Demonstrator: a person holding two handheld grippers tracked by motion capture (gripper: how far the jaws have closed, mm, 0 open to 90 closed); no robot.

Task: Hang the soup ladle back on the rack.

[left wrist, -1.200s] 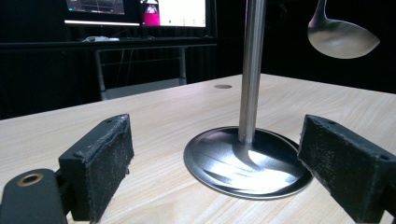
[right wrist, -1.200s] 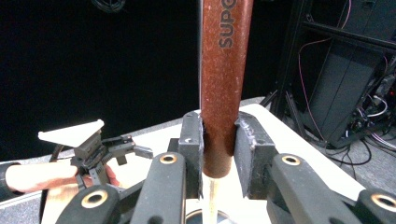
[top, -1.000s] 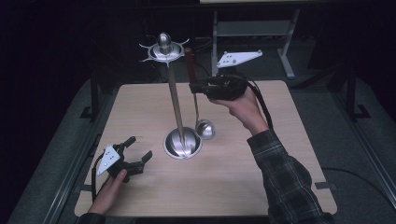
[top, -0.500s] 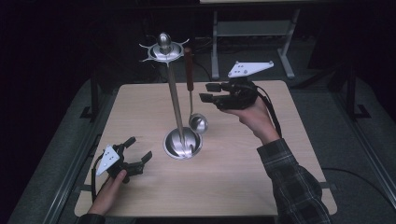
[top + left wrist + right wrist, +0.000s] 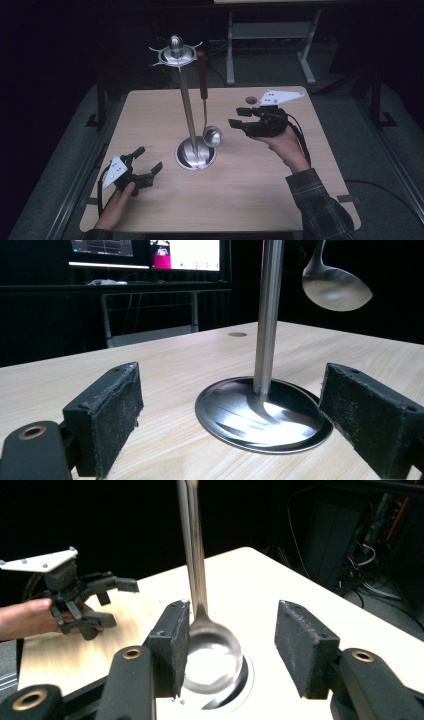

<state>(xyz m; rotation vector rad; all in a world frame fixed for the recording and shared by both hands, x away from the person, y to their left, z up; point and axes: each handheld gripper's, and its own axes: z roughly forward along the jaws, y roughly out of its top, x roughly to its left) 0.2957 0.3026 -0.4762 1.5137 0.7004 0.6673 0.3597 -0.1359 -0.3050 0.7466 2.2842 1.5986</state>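
A tall polished steel utensil stand with a round mirror base [image 5: 196, 154] rises from the middle of the pale wooden tabletop [image 5: 250, 190]. From its star-shaped top hangs a steel ladle with a dark red-brown handle [image 5: 212, 136], its bowl just above the base and just beside the pole. The right gripper [image 5: 239, 123] sits level just right of the ladle bowl; its 2 jaws have just been opening and stand apart, gripping nothing. The left gripper [image 5: 149, 161], low near the base's left side, holds its jaws wide and empty.
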